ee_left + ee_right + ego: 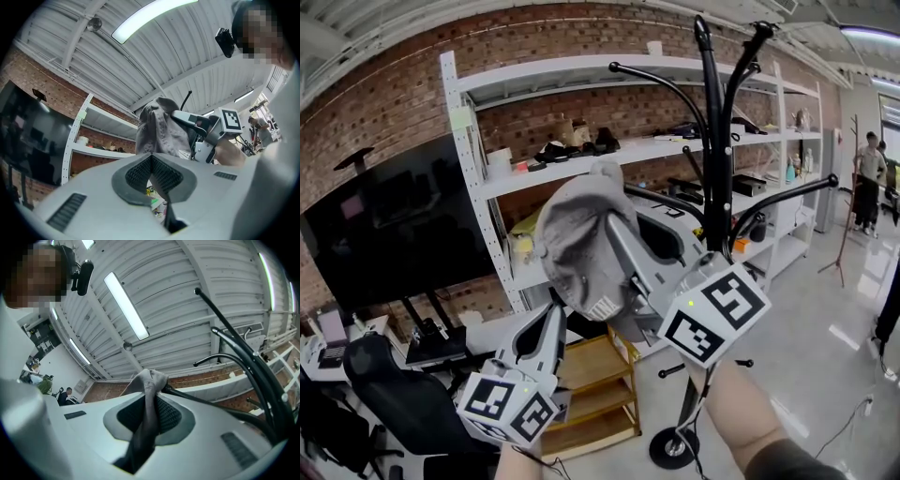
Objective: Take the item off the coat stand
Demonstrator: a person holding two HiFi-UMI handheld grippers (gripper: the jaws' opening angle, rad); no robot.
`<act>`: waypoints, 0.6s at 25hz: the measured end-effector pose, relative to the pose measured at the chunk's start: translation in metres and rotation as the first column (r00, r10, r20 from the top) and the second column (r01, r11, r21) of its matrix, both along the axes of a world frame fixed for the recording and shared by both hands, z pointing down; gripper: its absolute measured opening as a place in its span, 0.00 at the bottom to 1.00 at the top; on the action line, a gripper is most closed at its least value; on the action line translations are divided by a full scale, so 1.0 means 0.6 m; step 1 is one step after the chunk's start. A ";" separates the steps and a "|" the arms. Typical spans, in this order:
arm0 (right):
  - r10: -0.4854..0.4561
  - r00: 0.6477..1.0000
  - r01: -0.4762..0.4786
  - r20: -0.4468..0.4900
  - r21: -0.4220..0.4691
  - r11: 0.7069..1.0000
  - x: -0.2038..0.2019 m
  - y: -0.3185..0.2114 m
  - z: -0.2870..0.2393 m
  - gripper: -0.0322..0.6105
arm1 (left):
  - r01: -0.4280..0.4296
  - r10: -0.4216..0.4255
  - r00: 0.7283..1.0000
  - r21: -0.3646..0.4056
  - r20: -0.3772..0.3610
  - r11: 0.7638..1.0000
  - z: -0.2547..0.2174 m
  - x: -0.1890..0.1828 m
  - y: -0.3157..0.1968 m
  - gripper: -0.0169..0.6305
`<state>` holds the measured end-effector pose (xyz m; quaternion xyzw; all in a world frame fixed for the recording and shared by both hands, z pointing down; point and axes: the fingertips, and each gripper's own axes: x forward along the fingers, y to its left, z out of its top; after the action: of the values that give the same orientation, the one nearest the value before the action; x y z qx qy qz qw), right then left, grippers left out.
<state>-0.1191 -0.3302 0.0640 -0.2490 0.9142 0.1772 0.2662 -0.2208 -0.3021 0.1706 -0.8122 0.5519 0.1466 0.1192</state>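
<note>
A grey cap (581, 239) hangs over one curved arm of the black coat stand (717, 178). My right gripper (614, 244) is shut on the cap's cloth; in the right gripper view the grey cap's fabric (147, 404) is pinched between the pads and bunches above them. The stand's hook arm (206, 399) passes just behind it. My left gripper (555, 319) sits below and left of the cap, jaws together with nothing between them. In the left gripper view the cap (159, 129) and the right gripper (206, 129) show above the left gripper's closed jaws.
White shelving (544, 155) with boxes and clutter runs along a brick wall behind the stand. A dark screen (394, 225) is at the left, a small wooden rack (595, 384) below. The stand's round base (673, 448) rests on the floor. People stand far right (867, 183).
</note>
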 end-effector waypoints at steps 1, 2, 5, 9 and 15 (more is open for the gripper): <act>-0.006 1.000 0.006 -0.002 0.002 1.000 -0.004 0.004 0.001 0.13 | 0.002 -0.002 1.000 -0.002 -0.004 1.000 0.002 -0.004 0.000 0.04; -0.012 1.000 0.012 -0.003 0.001 1.000 -0.007 0.007 0.004 0.13 | 0.003 -0.003 1.000 -0.005 -0.009 1.000 0.005 -0.008 0.000 0.04; -0.026 1.000 0.026 -0.010 -0.014 1.000 -0.018 0.008 0.024 0.13 | 0.004 -0.004 1.000 -0.022 -0.024 1.000 0.018 -0.021 -0.001 0.04; -0.037 0.999 0.035 -0.031 -0.046 0.998 -0.040 0.005 0.064 0.13 | 0.006 -0.008 0.999 -0.043 -0.036 0.999 0.038 -0.041 0.001 0.04; -0.043 0.996 0.037 -0.083 -0.072 0.997 -0.059 0.007 0.140 0.13 | 0.002 -0.007 0.998 -0.092 -0.058 0.996 0.086 -0.070 0.008 0.04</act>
<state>-0.1545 -0.3257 0.1481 -0.2323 0.9350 0.1499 0.2220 -0.2631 -0.2971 0.2224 -0.8110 0.5631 0.1444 0.0659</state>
